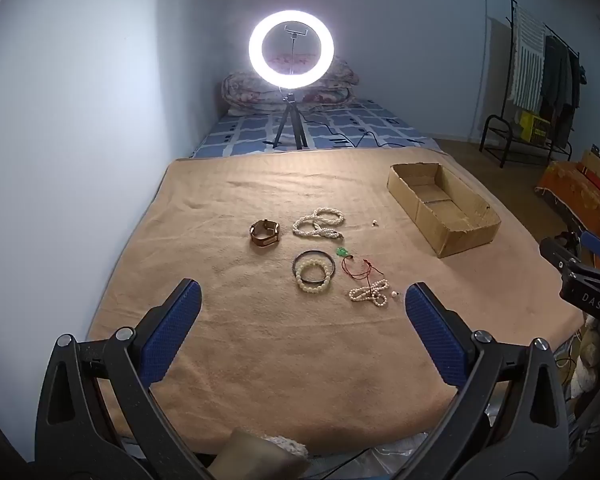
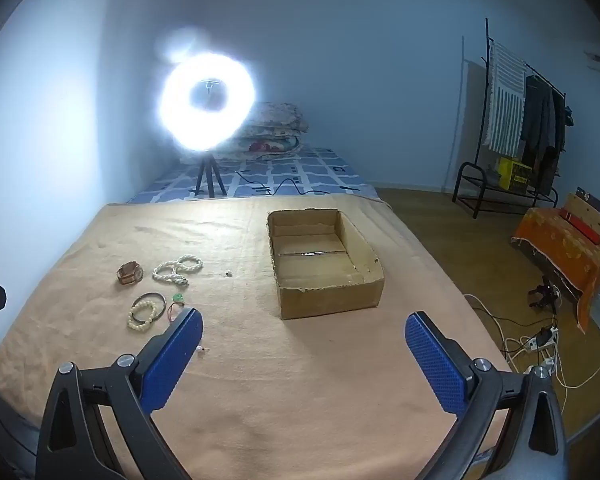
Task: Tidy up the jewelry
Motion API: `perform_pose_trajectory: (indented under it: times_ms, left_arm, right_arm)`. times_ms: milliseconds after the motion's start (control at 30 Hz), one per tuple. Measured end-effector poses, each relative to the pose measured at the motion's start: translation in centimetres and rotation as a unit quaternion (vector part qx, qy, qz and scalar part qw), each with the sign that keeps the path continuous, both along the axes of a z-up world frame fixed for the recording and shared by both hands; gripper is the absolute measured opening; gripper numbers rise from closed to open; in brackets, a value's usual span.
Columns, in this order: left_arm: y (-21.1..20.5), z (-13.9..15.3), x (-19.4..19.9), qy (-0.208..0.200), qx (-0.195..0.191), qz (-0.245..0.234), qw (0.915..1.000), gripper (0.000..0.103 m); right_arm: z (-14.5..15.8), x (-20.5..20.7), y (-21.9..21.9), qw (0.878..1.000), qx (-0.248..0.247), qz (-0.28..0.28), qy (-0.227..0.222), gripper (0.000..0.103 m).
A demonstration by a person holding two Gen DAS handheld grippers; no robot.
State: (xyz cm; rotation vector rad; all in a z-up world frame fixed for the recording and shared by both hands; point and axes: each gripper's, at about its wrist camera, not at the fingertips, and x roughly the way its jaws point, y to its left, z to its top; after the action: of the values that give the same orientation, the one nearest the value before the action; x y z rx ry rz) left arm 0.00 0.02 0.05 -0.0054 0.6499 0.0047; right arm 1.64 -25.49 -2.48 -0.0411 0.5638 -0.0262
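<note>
Jewelry lies on a tan blanket: a brown watch, a long pearl necklace, a cream bead bracelet inside a dark bangle, a green pendant on red cord, a small pearl strand and a tiny earring. An open cardboard box stands to the right, empty. My left gripper is open and empty, just short of the bracelet. My right gripper is open and empty, in front of the box; the watch, necklace and bracelet lie to its left.
A lit ring light on a tripod stands on the blue patterned bed behind the blanket, with folded quilts. A clothes rack, an orange-covered bench and floor cables are to the right. A wall runs along the left.
</note>
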Motion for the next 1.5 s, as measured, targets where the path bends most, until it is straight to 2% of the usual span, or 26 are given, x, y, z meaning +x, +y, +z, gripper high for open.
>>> perform_pose_trajectory:
  times_ms: [1500]
  left_arm:
    - [-1.0,1.0,0.4,-0.021,0.01,-0.007,0.9997,0.103]
  right_arm:
    - [-0.4,-0.1,-1.2,1.0,0.007,-0.006,0.005,0.102]
